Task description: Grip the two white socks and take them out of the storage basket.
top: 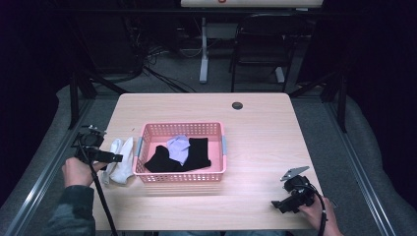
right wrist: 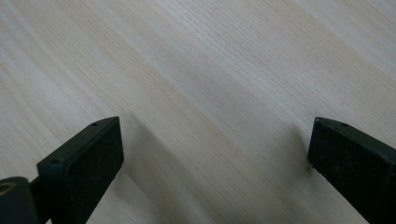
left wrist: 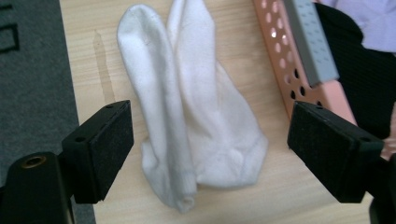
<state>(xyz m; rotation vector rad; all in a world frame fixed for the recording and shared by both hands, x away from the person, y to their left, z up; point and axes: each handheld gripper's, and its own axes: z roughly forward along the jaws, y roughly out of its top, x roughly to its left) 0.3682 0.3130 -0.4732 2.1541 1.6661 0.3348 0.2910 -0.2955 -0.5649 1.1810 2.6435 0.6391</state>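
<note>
two black jaws of the left tool (left wrist: pixel 210 154) are standing wide apart right at the lens, hanging over the white socks (left wrist: pixel 187 116), gripping nothing. the socks are lying flat on the bench (left wrist: pixel 261 200), two of them side by side and overlapping, just beside the pink basket (left wrist: pixel 280 60) on its left end, touching neither jaw as far as i can tell.

from above, the left tool (top: pixel 98 152) is sitting at the bench's left edge with the socks (top: pixel 120 160) between it and the basket (top: pixel 182 178). inside the basket, black socks (top: pixel 196 152) and a pale lilac one (top: pixel 178 146) are lying in a loose heap.

the right tool (top: pixel 290 199) is resting near the front right corner, well apart from everything, its jaws also spread over bare wood (right wrist: pixel 210 70), clutching nothing.

these socks are looking soft, light and limp, so they're going to fold and drape rather than lift as one piece. judging by the layout, pinching where the two overlap, near the cuffs at the close end, is giving the best chance of taking both together. a grip on one toe is likely leaving the other behind.
</note>
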